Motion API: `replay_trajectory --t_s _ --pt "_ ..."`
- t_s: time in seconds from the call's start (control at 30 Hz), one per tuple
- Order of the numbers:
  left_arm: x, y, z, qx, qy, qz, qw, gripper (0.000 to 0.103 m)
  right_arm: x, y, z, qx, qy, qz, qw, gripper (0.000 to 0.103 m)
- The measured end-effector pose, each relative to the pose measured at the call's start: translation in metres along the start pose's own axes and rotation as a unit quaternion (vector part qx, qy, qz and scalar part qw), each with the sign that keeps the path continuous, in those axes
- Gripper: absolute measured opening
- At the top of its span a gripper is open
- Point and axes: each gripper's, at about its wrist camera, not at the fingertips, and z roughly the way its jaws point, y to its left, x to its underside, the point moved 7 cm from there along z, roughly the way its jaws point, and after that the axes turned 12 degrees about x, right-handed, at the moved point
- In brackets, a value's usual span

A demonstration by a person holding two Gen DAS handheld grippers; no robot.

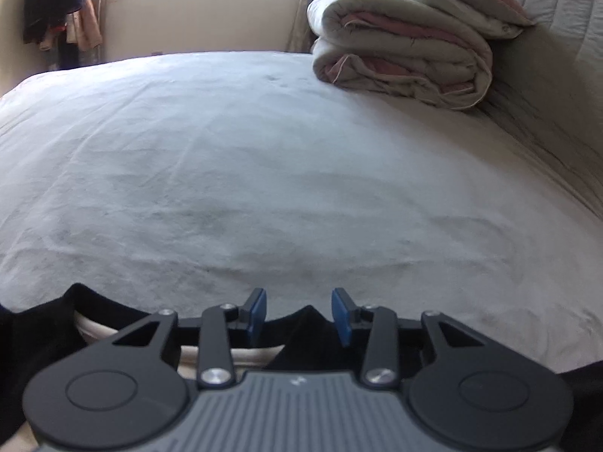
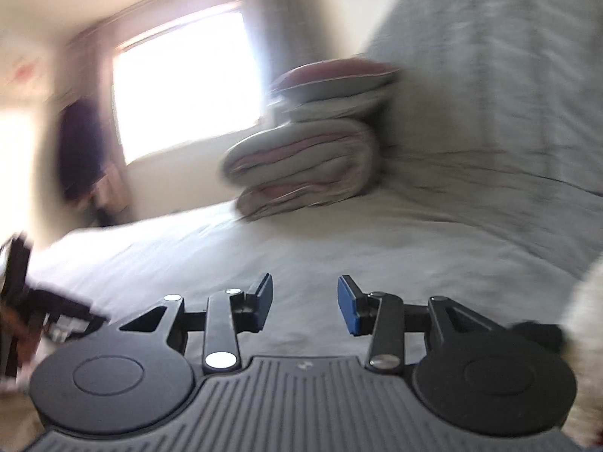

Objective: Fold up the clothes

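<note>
A black garment (image 1: 45, 335) lies bunched at the near edge of the white bed sheet (image 1: 264, 169), with a strip of white cloth (image 1: 226, 354) showing under it. My left gripper (image 1: 299, 314) is open just above it. A peak of the black cloth (image 1: 309, 339) rises between the blue pads (image 1: 258, 312), which stand apart from it. In the blurred right wrist view my right gripper (image 2: 305, 305) is open over the bare sheet (image 2: 301, 248) with nothing between its fingers.
A folded grey and pink quilt (image 1: 399, 56) with a pillow on top sits at the bed's far right, against a grey padded headboard (image 1: 546, 37). Dark clothes (image 1: 52, 7) hang beside the window. A blurred dark object (image 2: 22, 301) shows at the left and something white and fluffy (image 2: 584, 339) at the right.
</note>
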Motion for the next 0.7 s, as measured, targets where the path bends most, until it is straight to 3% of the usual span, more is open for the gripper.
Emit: replay_trajectory --t_s 0.13,0.4,0.57,0.7 --pt "0.004 0.011 0.002 0.028 -0.002 -0.008 0.9996 0.040 0.018 0.014 0.029 -0.021 0.050 -0.038 0.998 0.043" --pt "0.002 0.020 0.009 0.080 -0.002 -0.004 0.9968 0.040 0.043 0.012 0.049 -0.004 0.134 -0.072 0.988 0.043" --pt "-0.001 0.026 0.007 0.112 0.008 -0.008 0.9937 0.042 0.048 0.015 0.054 -0.009 0.187 -0.114 0.976 0.039" --pt "-0.002 0.028 0.005 0.132 0.021 0.004 0.9911 0.045 0.051 0.025 0.055 -0.014 0.197 -0.178 0.964 0.039"
